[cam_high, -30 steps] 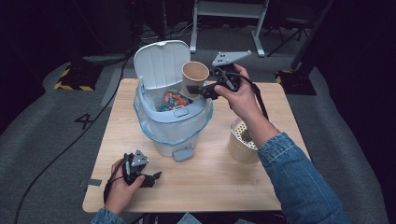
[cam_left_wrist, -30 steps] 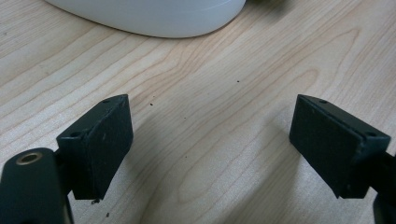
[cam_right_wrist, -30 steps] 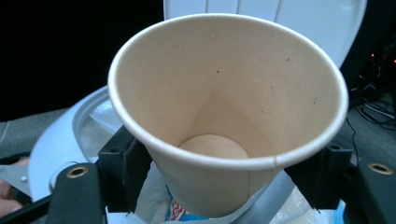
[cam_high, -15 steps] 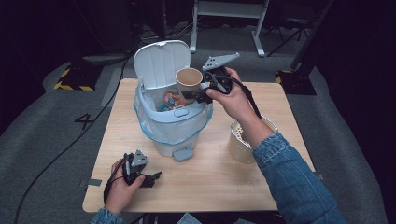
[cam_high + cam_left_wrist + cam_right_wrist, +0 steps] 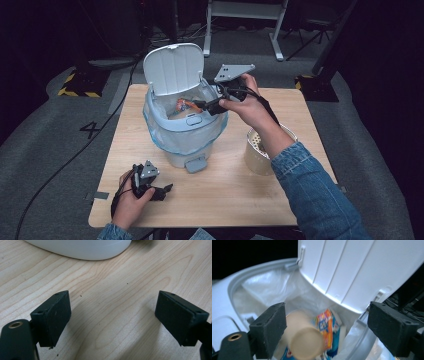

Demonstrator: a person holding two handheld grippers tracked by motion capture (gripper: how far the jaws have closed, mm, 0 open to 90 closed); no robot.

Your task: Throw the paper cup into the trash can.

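High view: right tongs [image 5: 202,106] over the open white bin [image 5: 182,135], lid [image 5: 172,67] upright.
Right tongs: jaws just opened wide, gripping nothing.
Paper cup [image 5: 303,336]: right gripper view, below and between the jaws, blurred, inside the bin liner beside an orange wrapper [image 5: 325,326].
Left tongs [image 5: 162,190]: resting on the worktop [image 5: 225,190] near the bin's base, jaws wide apart, empty.
Second cup [image 5: 257,150]: on the worktop, right of the bin.
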